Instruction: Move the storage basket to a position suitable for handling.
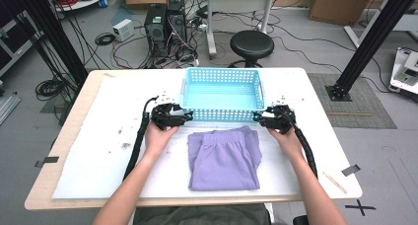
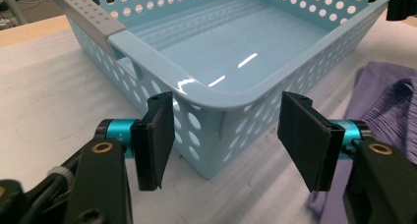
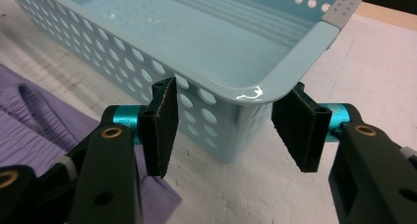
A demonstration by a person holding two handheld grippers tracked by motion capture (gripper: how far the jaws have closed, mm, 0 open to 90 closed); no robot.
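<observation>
So on the left, the left hand-held gripper is parked right at the near-left corner of the blue basket, jaws spread with the corner sitting between them but the pads not pressing on the plastic as far as I can see from the left gripper view. The basket itself sits mid-bench, long axis running left to right, empty inside, and just in front of it, closer to the person, there's a folded purple garment lying flat on the white sheet covering the bench. Over on the right, the right hand-held gripper mirrors it at the near-right corner, jaws also apart and straddling that rounded corner without clamping. Both are about equally close, each pointing inward along the basket's front wall, so my guess is the next move is a two-handed pinch on the corners to shift the basket.
</observation>
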